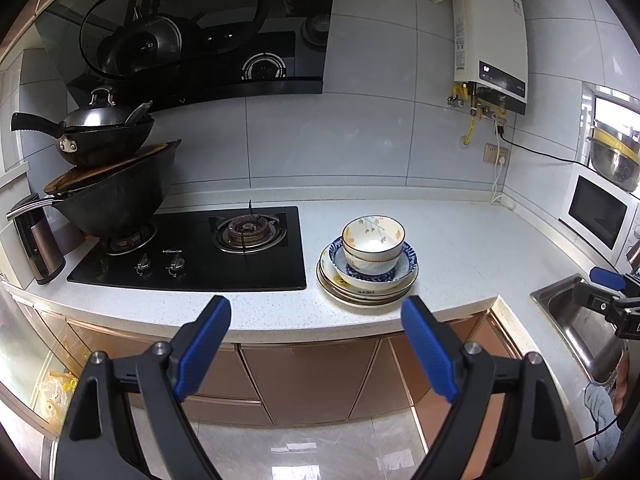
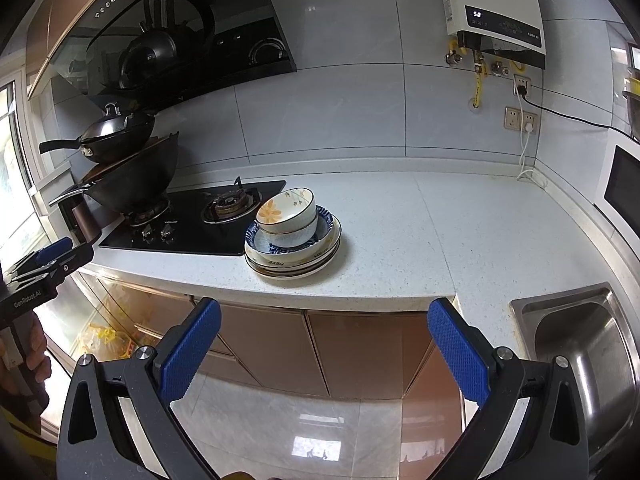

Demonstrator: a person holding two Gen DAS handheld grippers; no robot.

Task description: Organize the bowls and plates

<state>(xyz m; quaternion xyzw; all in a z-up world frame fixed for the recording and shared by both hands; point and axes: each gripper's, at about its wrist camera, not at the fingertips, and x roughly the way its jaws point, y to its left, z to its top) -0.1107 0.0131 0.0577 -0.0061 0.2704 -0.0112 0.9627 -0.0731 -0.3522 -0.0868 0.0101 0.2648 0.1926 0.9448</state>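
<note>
Kitchen w/ pale wall tiles, white speckled bench (image 1: pixel 460 248), black gas hob (image 1: pixel 192 248) at left, steel sink (image 2: pixel 580 344) at right. Left gripper (image 1: pixel 316 344) hangs in front of the bench edge over the cabinet doors, angled down, jaws wide, nothing between them. Right gripper (image 2: pixel 324 344) sits the same way, jaws wide & empty, nearer the sink. Dish stack sits on the bench just right of the hob, near the front edge: flat plates (image 1: pixel 368 292) at the bottom, a blue-patterned bowl (image 1: pixel 374 270) on them, two floral bowls (image 1: pixel 373 236) nested on top. The top bowl looks empty.
</note>
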